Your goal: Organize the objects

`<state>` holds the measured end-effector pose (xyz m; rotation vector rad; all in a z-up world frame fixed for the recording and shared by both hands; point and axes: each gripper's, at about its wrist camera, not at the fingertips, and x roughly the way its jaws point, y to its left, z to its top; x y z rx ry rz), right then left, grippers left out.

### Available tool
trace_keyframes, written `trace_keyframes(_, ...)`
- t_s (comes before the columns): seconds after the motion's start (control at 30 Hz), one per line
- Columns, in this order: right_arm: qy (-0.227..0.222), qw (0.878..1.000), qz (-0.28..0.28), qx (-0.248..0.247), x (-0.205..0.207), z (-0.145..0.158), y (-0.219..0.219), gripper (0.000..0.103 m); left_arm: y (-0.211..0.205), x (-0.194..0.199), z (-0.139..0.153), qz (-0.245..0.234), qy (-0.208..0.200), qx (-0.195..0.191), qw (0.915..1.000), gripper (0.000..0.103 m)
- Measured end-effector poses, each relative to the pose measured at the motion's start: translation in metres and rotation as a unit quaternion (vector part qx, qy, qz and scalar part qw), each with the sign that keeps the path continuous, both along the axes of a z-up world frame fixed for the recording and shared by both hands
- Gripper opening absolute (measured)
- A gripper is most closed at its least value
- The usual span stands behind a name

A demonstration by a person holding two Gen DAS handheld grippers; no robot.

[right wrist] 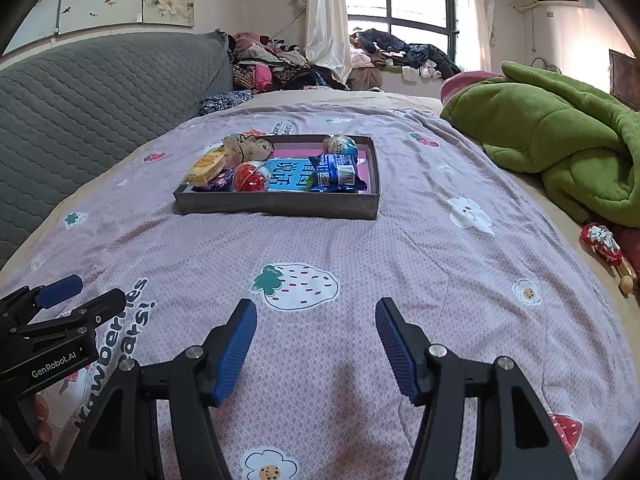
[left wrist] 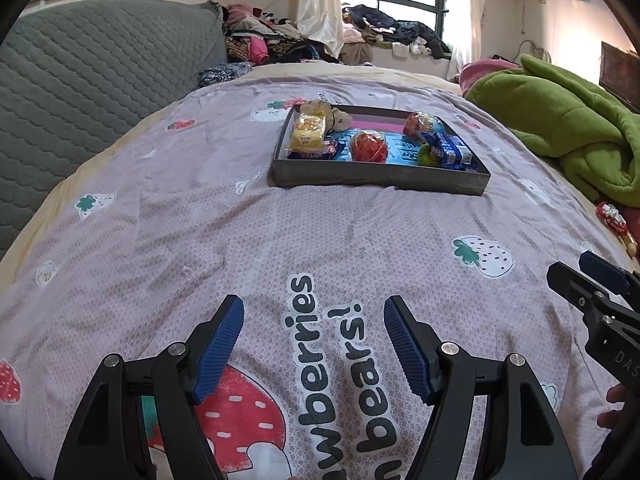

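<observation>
A shallow dark tray [left wrist: 376, 178] [right wrist: 276, 208] rests on the bed ahead of both grippers. It holds a yellow snack pack [left wrist: 307, 134] [right wrist: 206, 166], a red ball-shaped sweet [left wrist: 368, 147] [right wrist: 250, 176], a blue wrapped snack [left wrist: 448, 151] [right wrist: 336, 174], a round red-and-blue sweet [left wrist: 422, 122] [right wrist: 340, 146] and a brown soft item [left wrist: 324, 112] [right wrist: 248, 146]. My left gripper [left wrist: 314, 312] is open over the sheet with nothing between its blue pads. Beside it, my right gripper [right wrist: 316, 312] is open and holds nothing, well short of the tray.
The bed has a lilac strawberry-print sheet [left wrist: 200, 240] [right wrist: 400, 248]. A green blanket [left wrist: 560, 120] [right wrist: 560, 140] is heaped at the right, with a small red-and-white trinket [left wrist: 612, 218] [right wrist: 602, 242] near it. A grey quilted headboard [left wrist: 80, 92] stands left; clothes are piled by the window.
</observation>
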<state>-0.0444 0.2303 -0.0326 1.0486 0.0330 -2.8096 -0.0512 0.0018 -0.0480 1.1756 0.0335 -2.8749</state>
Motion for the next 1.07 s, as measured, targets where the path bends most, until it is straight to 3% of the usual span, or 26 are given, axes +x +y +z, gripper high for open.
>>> trace_keyframes(1.07,-0.010,1.000,-0.005,0.007,-0.0045,-0.0072,0.0012,0.061,0.0024,-0.0014,-0.0014,-0.002,0.006,-0.010,0.9999,0.074)
